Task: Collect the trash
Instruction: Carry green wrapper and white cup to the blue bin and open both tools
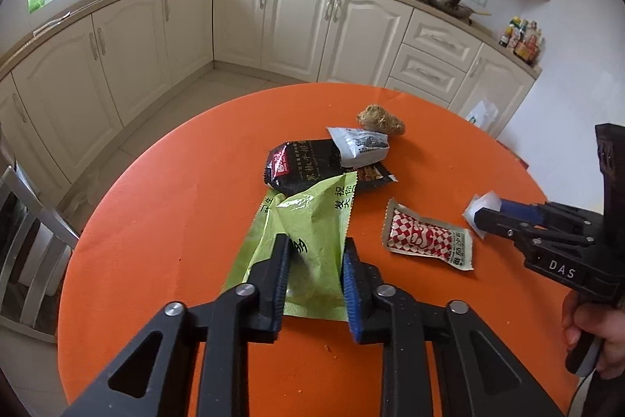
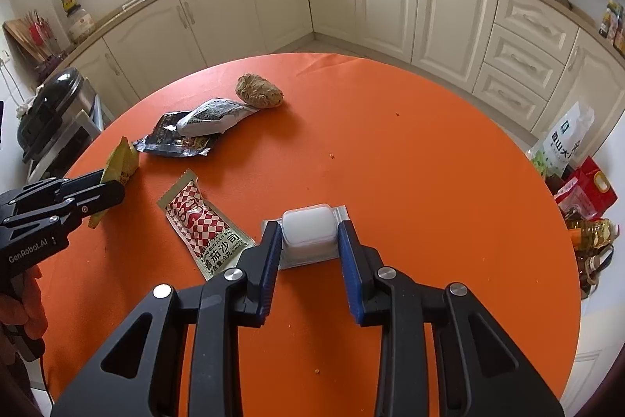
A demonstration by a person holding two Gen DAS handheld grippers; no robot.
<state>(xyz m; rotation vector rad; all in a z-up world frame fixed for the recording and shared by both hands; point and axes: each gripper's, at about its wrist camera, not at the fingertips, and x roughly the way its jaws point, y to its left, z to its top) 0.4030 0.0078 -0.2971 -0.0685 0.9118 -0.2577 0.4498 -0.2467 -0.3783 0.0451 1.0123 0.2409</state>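
Left wrist view first, from left to right: the left gripper [image 1: 316,253] has its jaws nearly closed on the near end of a green wrapper [image 1: 308,225], whose far end reaches toward a black packet [image 1: 300,163] on the orange table [image 1: 156,221]. A grey-white pouch [image 1: 361,143] lies partly across the black packet, and a brown lump [image 1: 381,119] sits just beyond the pouch. Further right, a red-and-white checked sauce sachet [image 1: 427,241] lies flat on the table, apart from the rest. At the right edge the right gripper [image 1: 478,215] grips a small white packet [image 1: 479,208] at its tips, with a hand [image 1: 590,331] on its handle. Right wrist view, again left to right: the left gripper [image 2: 113,182] holds the green wrapper [image 2: 121,163] edge-on above the table [image 2: 429,182]; the sachet [image 2: 203,225] lies between the two grippers; the right gripper [image 2: 309,237] has its jaws narrowly apart and pressed against both sides of the white packet [image 2: 308,227], a puffy white block in clear film.
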